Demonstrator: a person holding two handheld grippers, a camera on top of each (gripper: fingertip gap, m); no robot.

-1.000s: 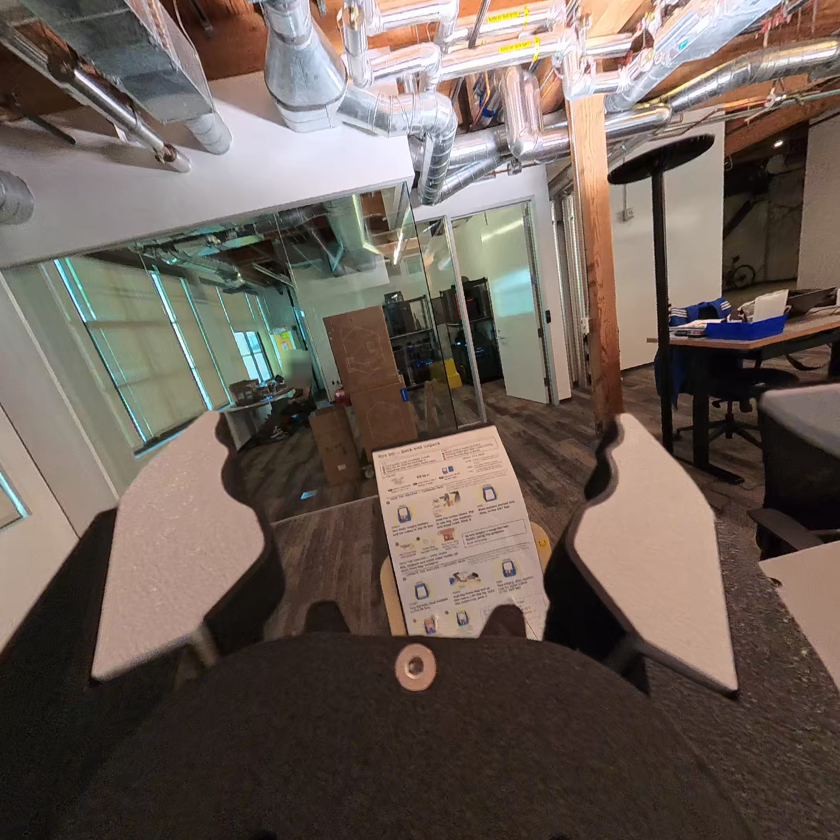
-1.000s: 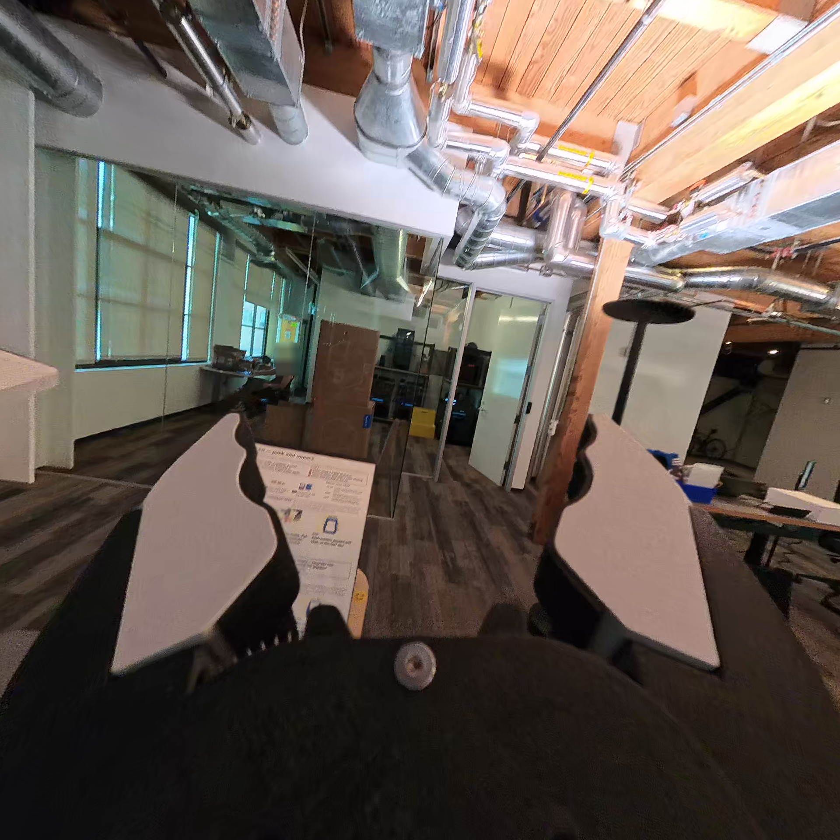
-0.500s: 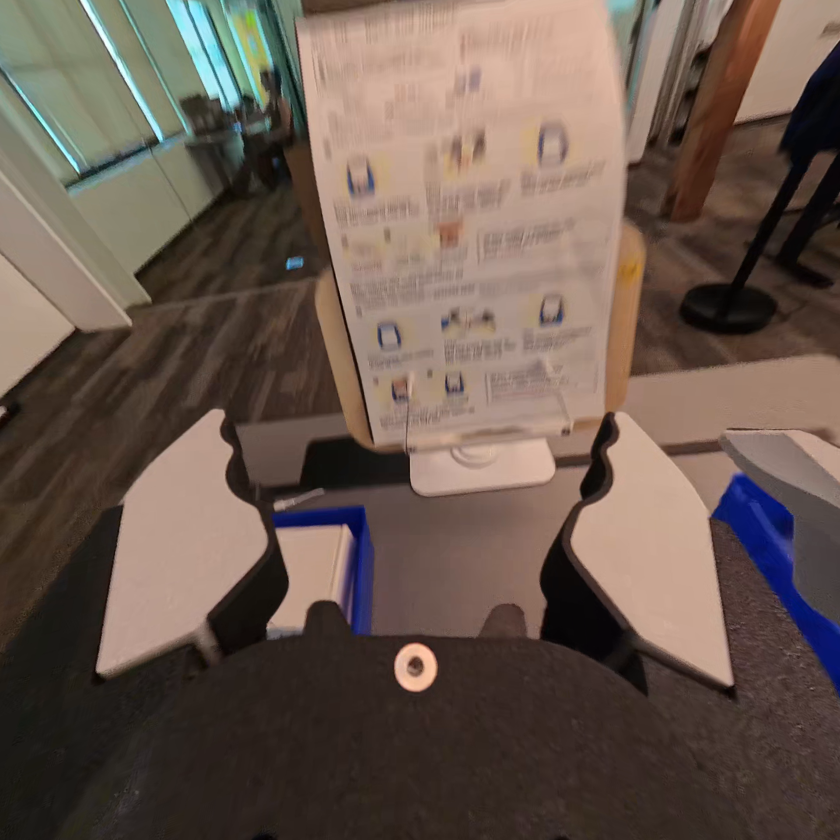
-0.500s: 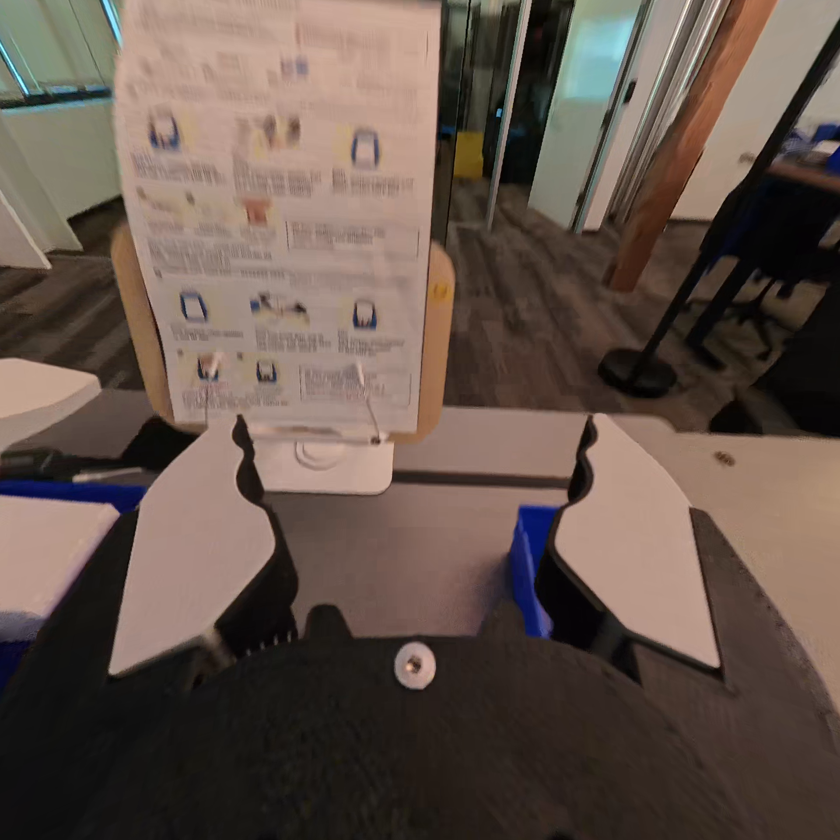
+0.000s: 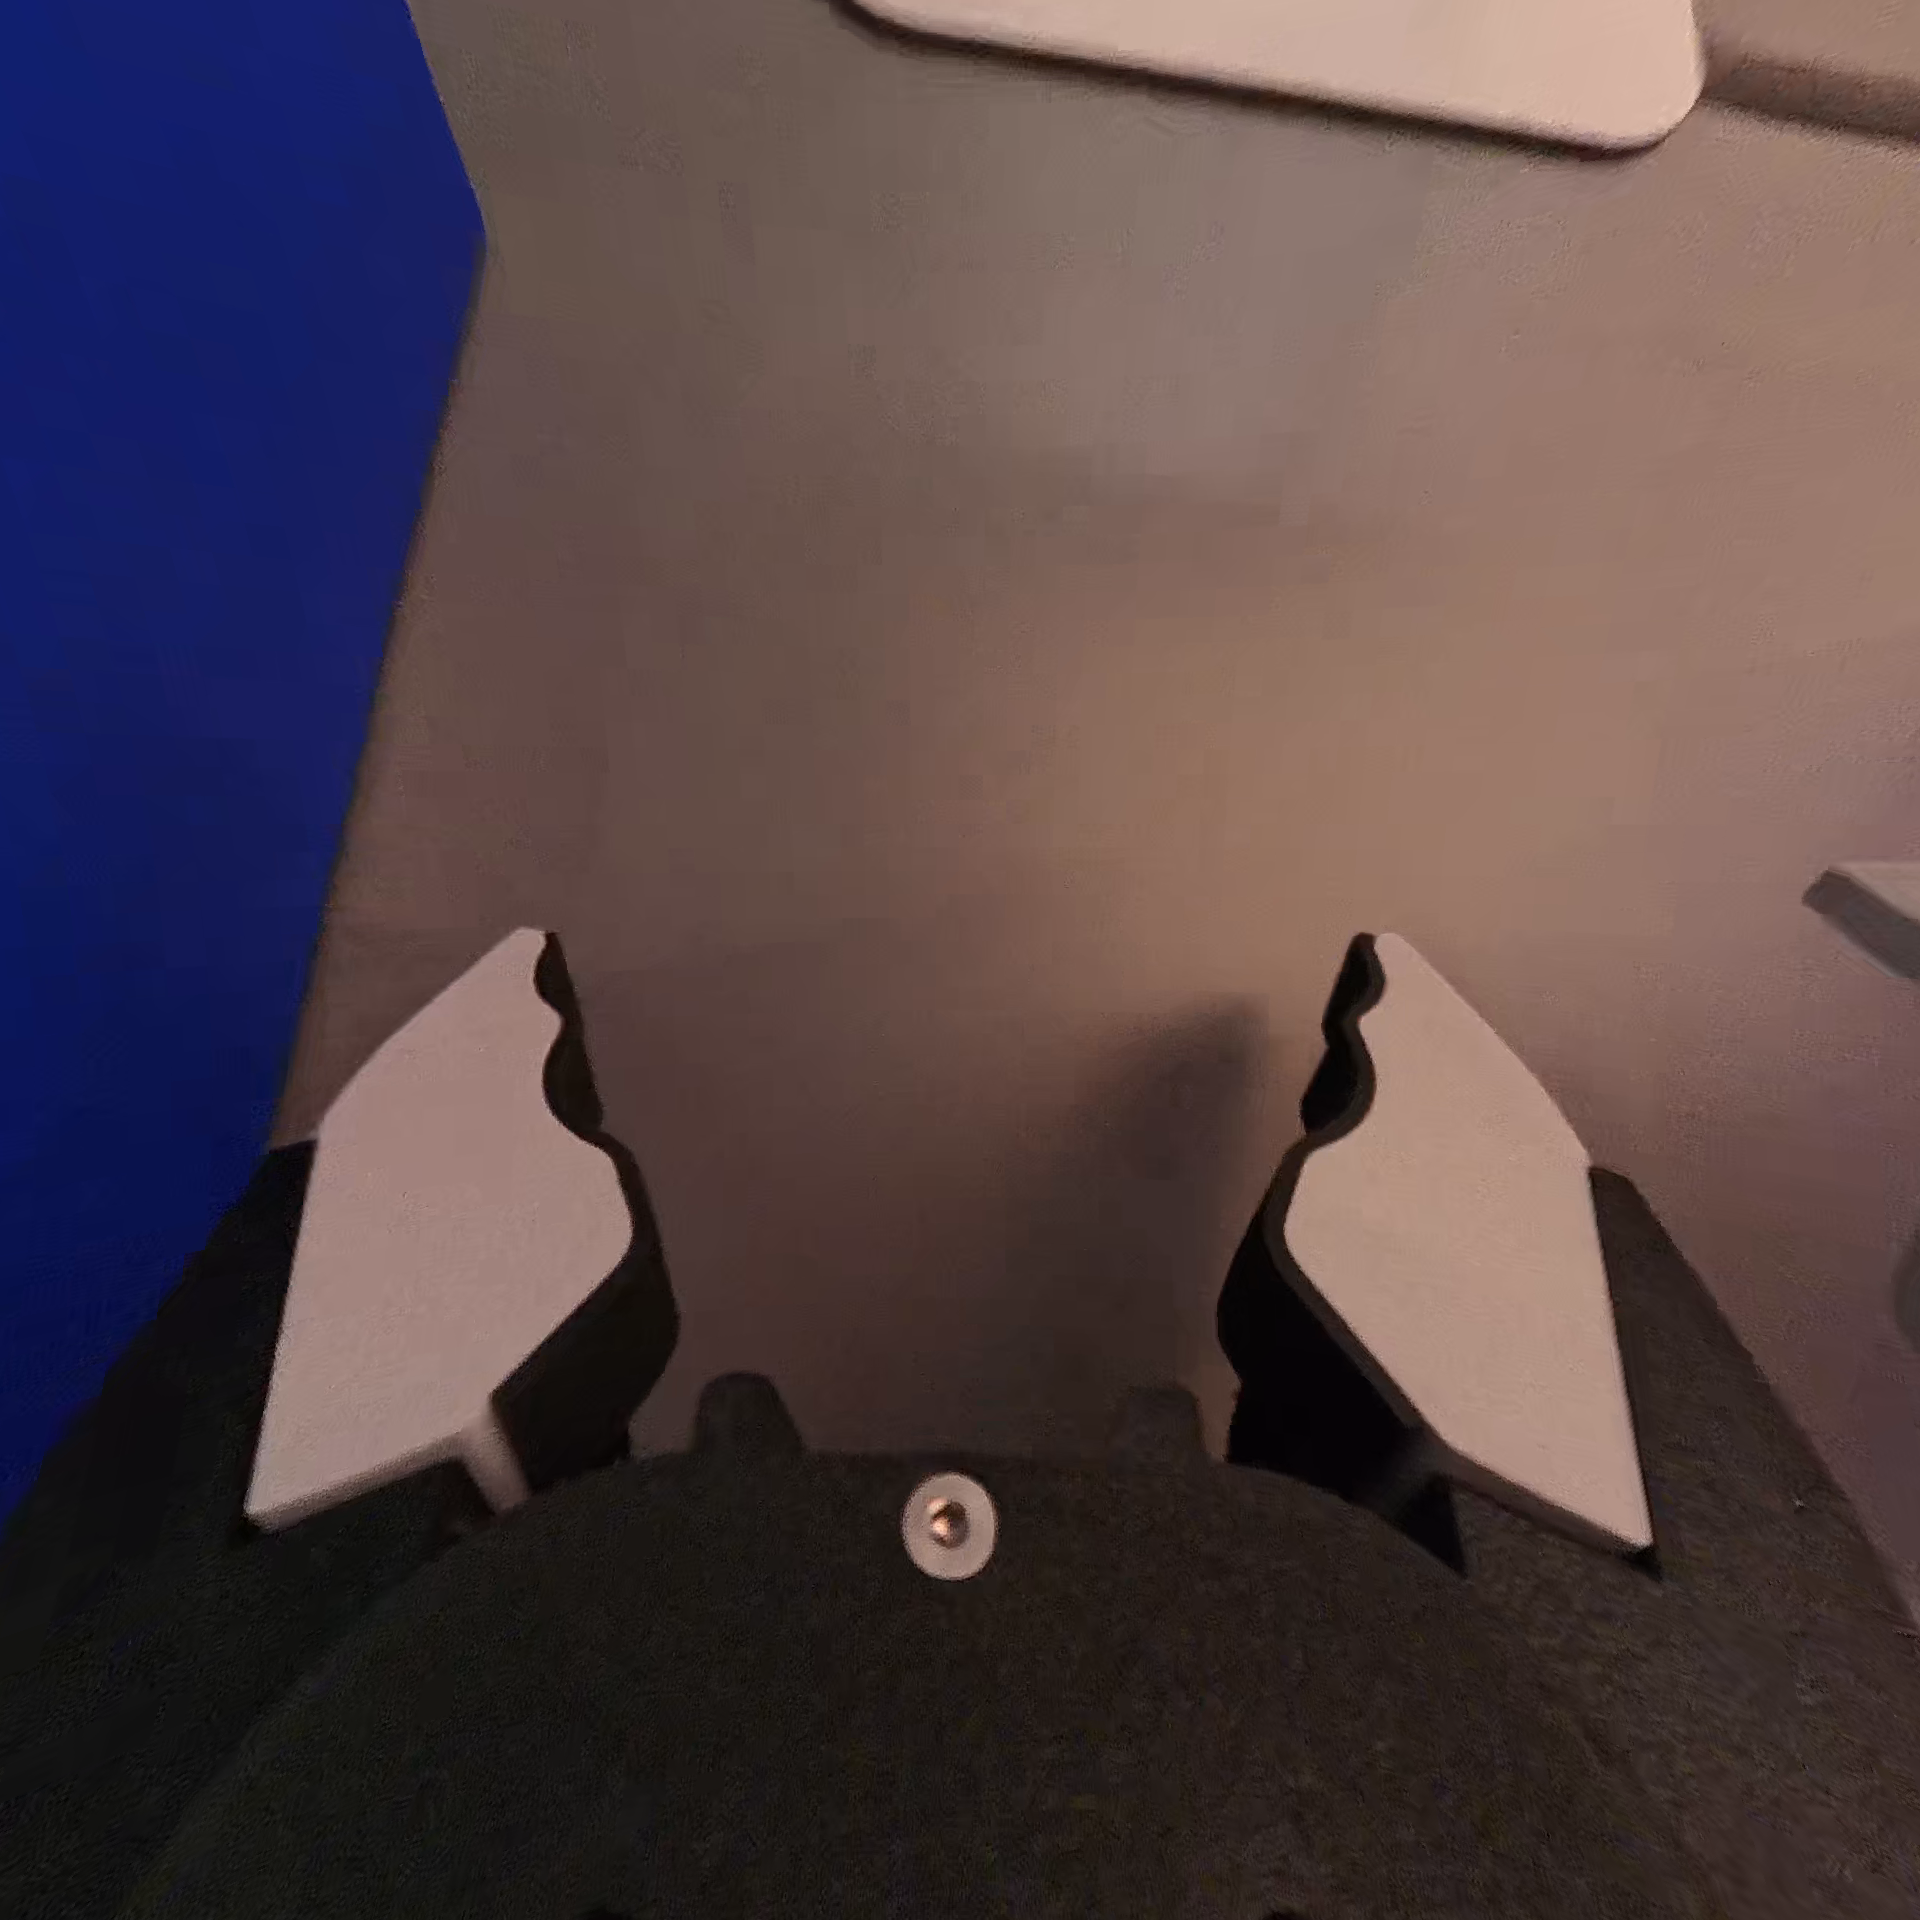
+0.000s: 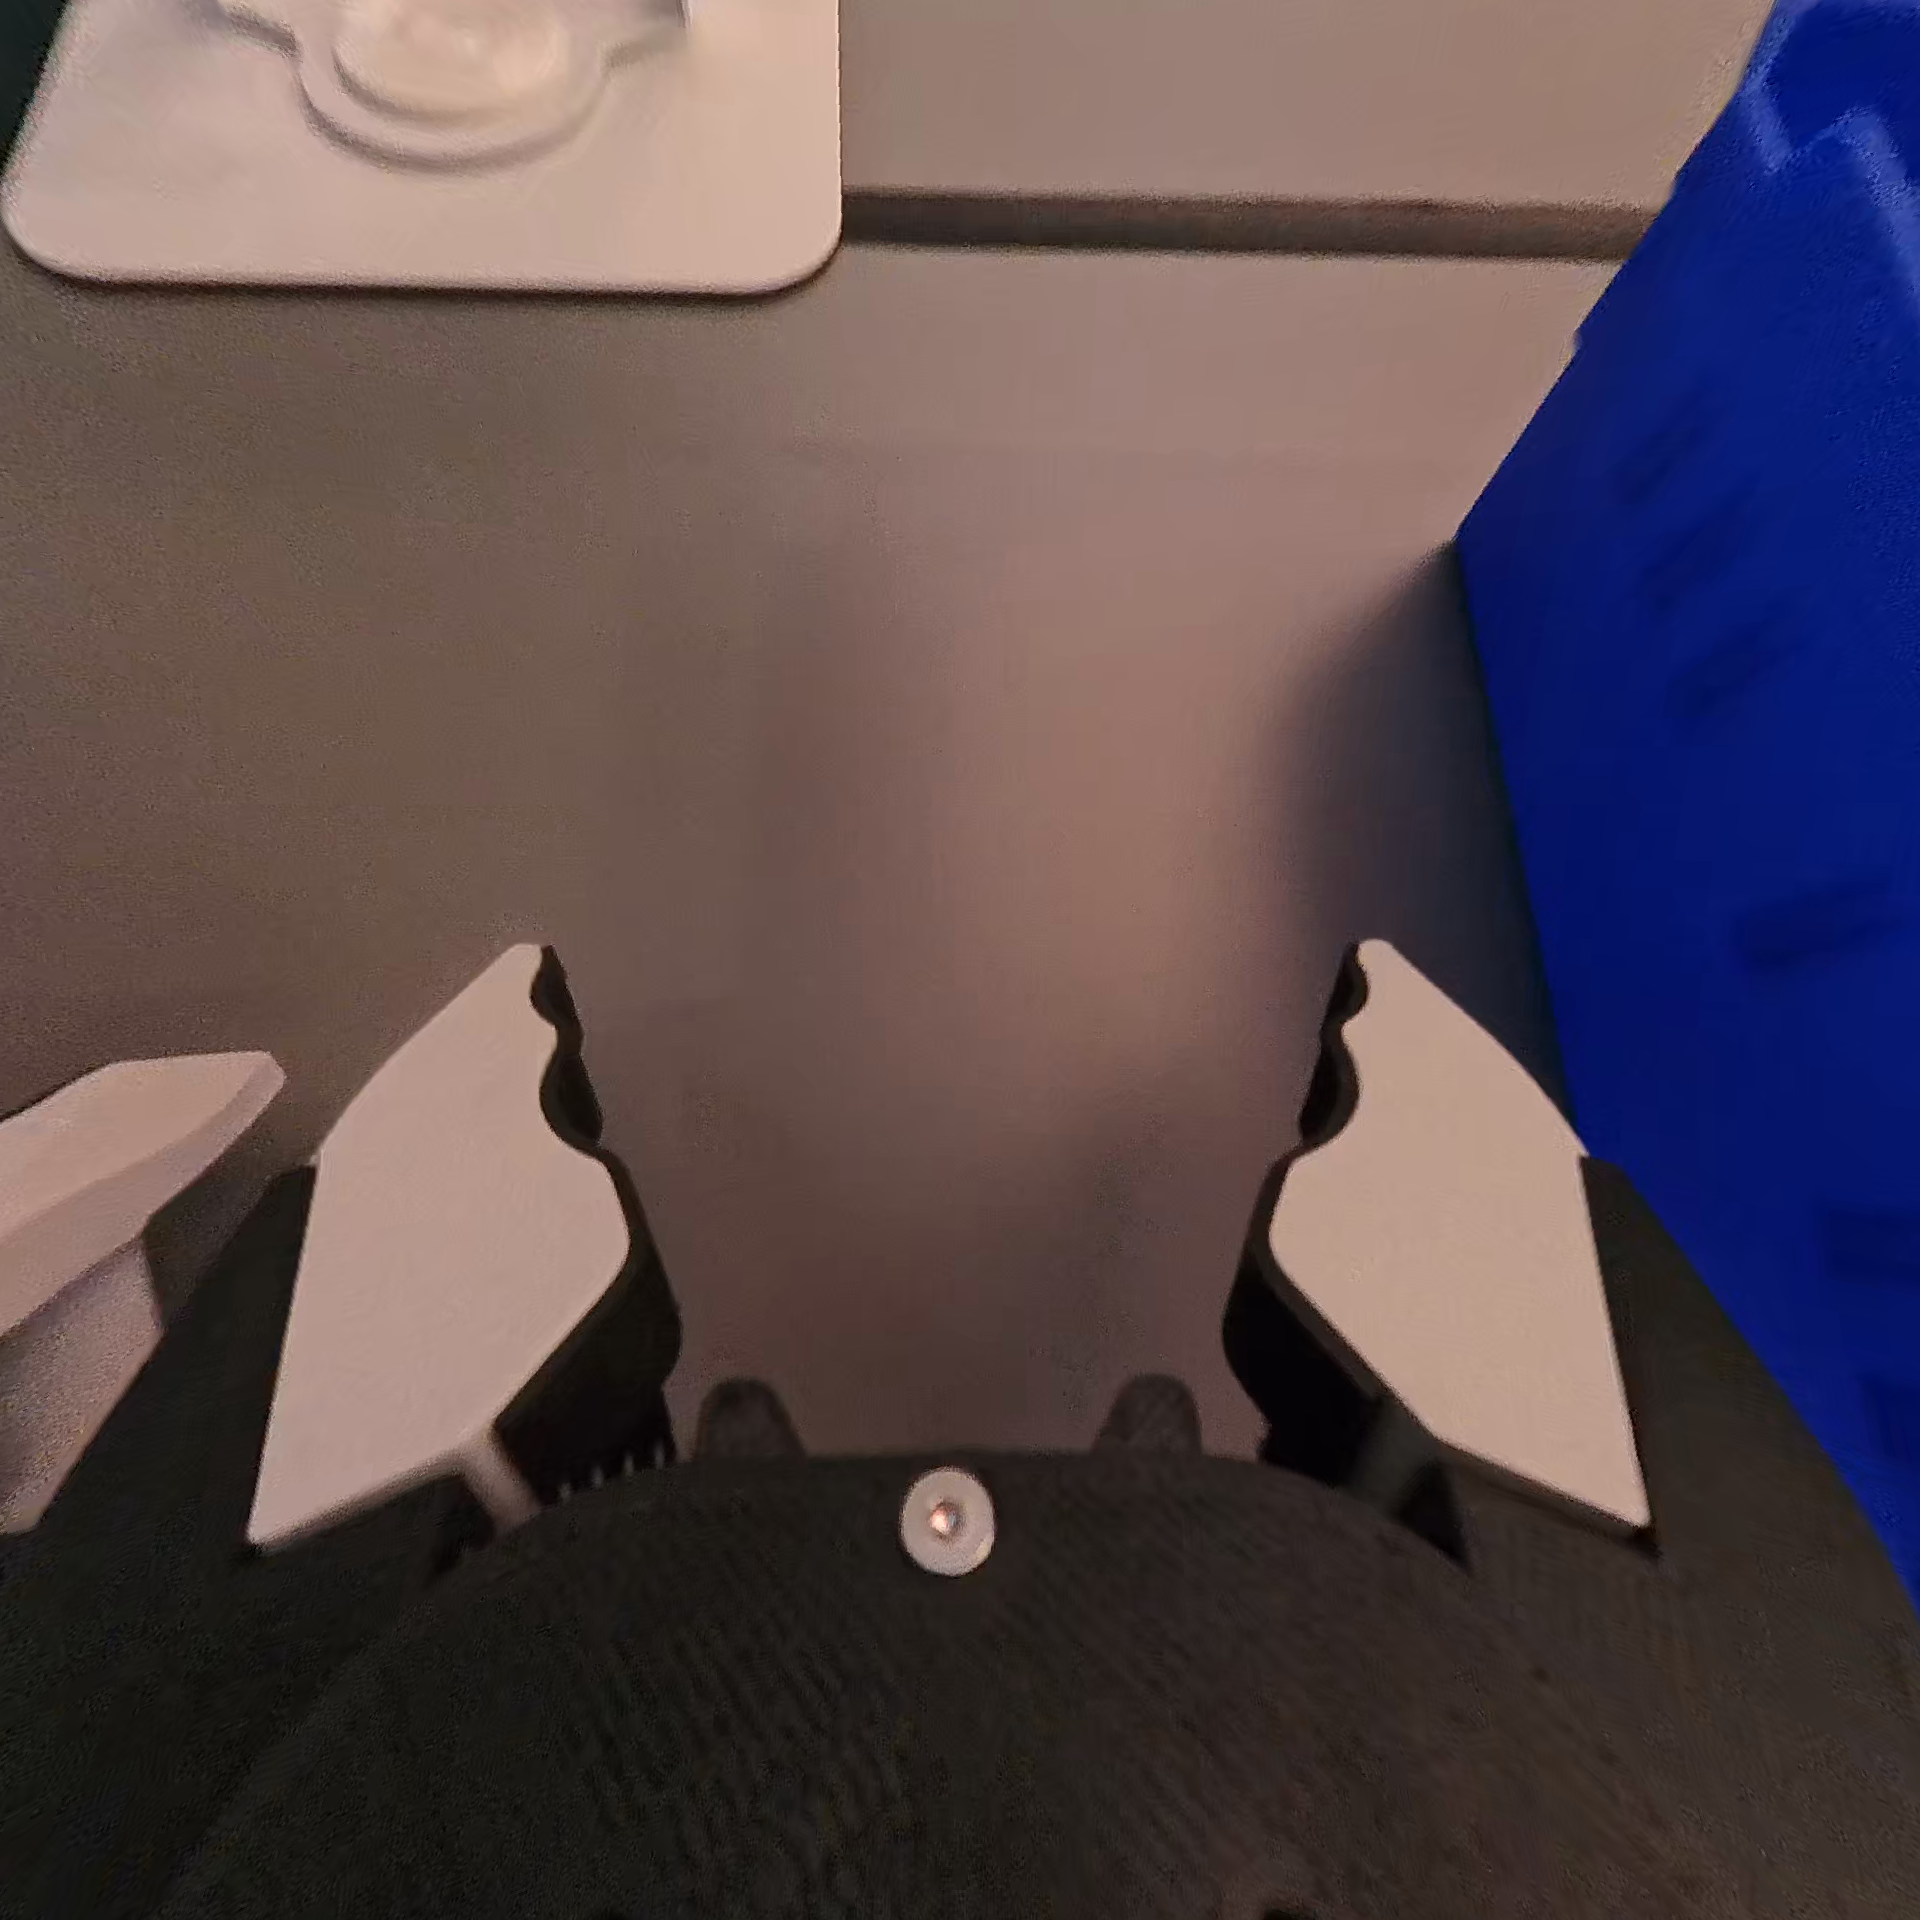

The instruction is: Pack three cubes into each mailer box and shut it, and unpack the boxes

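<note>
My left gripper (image 5: 956,956) is open and empty, close above the bare grey table (image 5: 935,520). A blue bin (image 5: 187,520) stands right beside it on the left. My right gripper (image 6: 951,966) is open and empty too, low over the same table (image 6: 831,623), with another blue bin (image 6: 1725,727) close on its right. One finger of the left gripper (image 6: 114,1153) shows at the left edge of the right wrist view. No cubes or mailer boxes show in either view.
The white base of the instruction-sheet stand (image 6: 436,156) sits at the far side of the table; its edge also shows in the left wrist view (image 5: 1299,52). A dark seam (image 6: 1195,223) runs across the table behind it. The two grippers are side by side.
Both grippers have tipped down from looking across the room to close over the table between the blue bins. The instruction sheet has left view. Both stay open.
</note>
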